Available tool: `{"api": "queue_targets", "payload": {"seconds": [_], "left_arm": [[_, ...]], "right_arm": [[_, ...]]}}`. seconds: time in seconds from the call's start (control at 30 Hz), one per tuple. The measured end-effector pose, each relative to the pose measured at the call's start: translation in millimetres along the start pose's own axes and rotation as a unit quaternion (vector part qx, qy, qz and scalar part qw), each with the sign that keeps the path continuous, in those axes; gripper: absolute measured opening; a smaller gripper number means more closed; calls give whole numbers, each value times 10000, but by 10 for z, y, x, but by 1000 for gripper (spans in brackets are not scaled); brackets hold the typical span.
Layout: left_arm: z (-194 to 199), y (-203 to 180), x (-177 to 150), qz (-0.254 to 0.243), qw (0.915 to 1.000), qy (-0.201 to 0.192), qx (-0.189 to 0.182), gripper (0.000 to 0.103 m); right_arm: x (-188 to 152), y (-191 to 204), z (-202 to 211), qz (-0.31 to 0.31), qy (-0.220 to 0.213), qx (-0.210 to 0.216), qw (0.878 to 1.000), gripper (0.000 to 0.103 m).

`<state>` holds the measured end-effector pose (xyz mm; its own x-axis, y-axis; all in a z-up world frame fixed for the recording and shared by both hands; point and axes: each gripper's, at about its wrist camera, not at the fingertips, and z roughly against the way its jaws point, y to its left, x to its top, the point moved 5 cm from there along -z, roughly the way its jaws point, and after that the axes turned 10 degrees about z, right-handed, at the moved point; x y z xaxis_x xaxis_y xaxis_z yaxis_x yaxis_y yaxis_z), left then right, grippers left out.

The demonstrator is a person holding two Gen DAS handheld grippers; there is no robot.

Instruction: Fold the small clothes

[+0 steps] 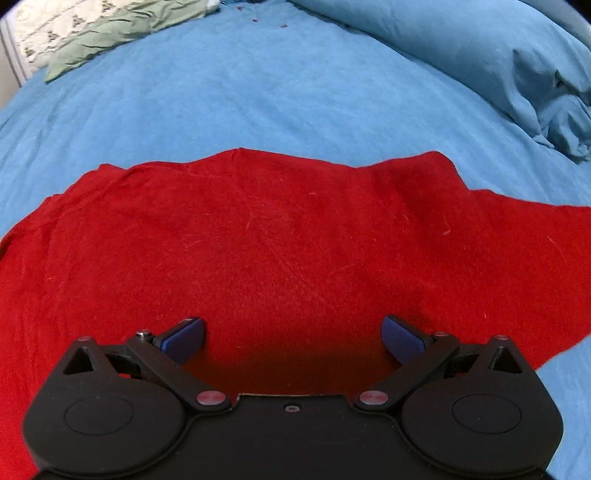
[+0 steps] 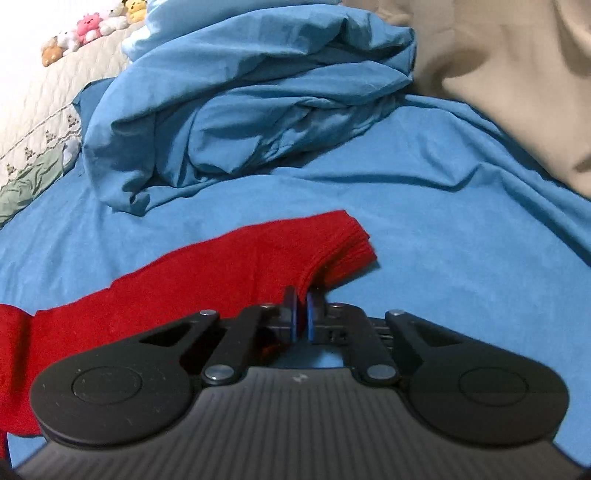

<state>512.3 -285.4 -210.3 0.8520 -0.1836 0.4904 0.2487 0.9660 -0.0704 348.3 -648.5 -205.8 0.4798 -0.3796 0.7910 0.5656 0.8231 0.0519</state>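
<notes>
Red knit fills most of what I see: the red garment (image 1: 280, 243) lies spread on the blue bedsheet (image 1: 229, 96), and everything else I place against it. My left gripper (image 1: 293, 334) hangs just above its near part, tilted steeply down, with its two blue pads (image 1: 184, 338) standing wide apart and nothing between them; the cloth beneath them looks flat and unpinched. My right gripper (image 2: 302, 308) is at the garment's ribbed end, the cuff or hem (image 2: 351, 243) that sticks out over the sheet, and its jaws are drawn together with a fold of that red edge caught between the blue pads (image 2: 293, 314), so I hold the garment there. Beyond the garment, on its far side, a rumpled blue duvet (image 2: 240, 122) is heaped up, and next to that heap a beige cover (image 2: 517, 81) rises at the right. Far past the garment on the left side lies a pale quilted bedspread (image 1: 55, 33) with a green fabric edge, and a row of small plush toys (image 2: 88, 29) sits along the top of it
</notes>
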Motion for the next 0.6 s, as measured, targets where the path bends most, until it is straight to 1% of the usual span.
{"api": "queue_targets", "payload": {"seconds": [0.07, 0.13, 0.17, 0.27, 0.33, 0.4, 0.47, 0.53, 0.6], "left_arm": [[45, 55, 3, -118, 9998, 95, -149, 103], [134, 152, 3, -81, 9997, 45, -212, 103], [211, 231, 4, -61, 9998, -58, -160, 103], [471, 494, 13, -104, 9989, -452, 51, 103], [662, 702, -7, -92, 9980, -629, 4, 103], [866, 991, -24, 28, 9969, -788, -26, 103], [1045, 1292, -71, 193, 9956, -914, 52, 103], [1182, 1636, -144, 425, 9942, -973, 155, 103], [1273, 1988, -264, 668, 9922, -1019, 256, 103]], "right_arm": [[98, 69, 58, 45, -18, 140, 9999, 20], [252, 199, 157, 82, -104, 389, 9992, 20], [343, 286, 228, 117, -180, 533, 9983, 20], [677, 705, 496, 219, -504, 1145, 9919, 20], [895, 1110, 700, 283, -714, 1681, 9828, 20], [1052, 1597, 904, 361, -885, 2269, 9692, 20], [1093, 2231, 1114, 500, -945, 2973, 9488, 20], [988, 2842, 1277, 682, -899, 3634, 9248, 20], [721, 3498, 1364, 937, -672, 4228, 8988, 20]]}}
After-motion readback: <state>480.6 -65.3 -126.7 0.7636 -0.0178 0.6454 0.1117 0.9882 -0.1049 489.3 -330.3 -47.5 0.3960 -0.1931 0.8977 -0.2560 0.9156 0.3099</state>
